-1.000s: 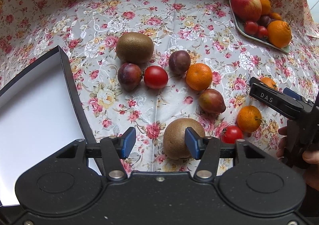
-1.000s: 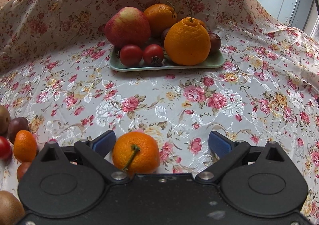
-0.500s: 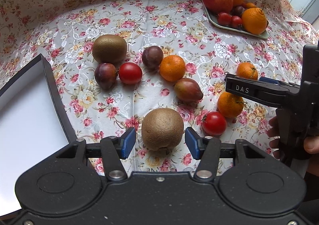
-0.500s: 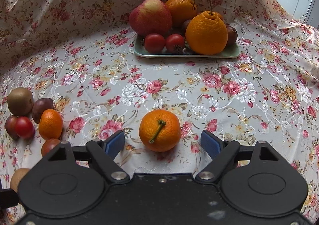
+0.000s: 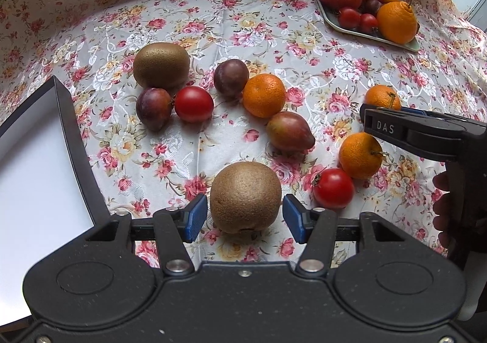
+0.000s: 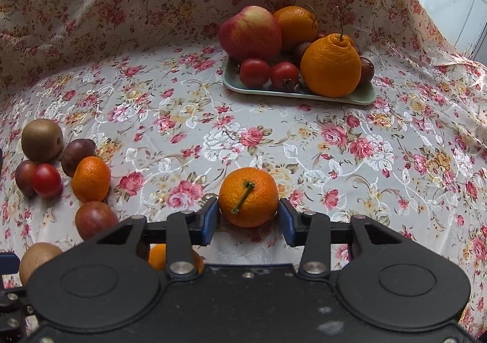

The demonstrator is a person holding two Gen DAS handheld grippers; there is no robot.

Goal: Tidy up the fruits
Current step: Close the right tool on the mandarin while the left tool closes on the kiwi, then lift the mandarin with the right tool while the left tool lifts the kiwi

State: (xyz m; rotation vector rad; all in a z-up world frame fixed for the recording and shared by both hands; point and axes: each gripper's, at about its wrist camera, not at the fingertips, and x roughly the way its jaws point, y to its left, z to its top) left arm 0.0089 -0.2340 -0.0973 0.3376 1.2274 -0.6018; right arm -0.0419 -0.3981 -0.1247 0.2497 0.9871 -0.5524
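Observation:
A brown kiwi lies on the flowered cloth between the blue pads of my left gripper, which is open with a small gap on each side. My right gripper has its jaws closing on a stemmed mandarin, and both pads touch its sides. In the left wrist view that mandarin shows just behind the right gripper's black finger. A pale green tray at the back holds an apple, oranges, tomatoes and plums.
Loose on the cloth are a second kiwi, two plums, a tomato, a mandarin, a reddish fruit, another mandarin and a tomato. A black-rimmed white box stands at the left.
My left gripper shifted so the near kiwi now sits centred between its pads. The right jaws came in from wide open onto the mandarin, now centred between them.

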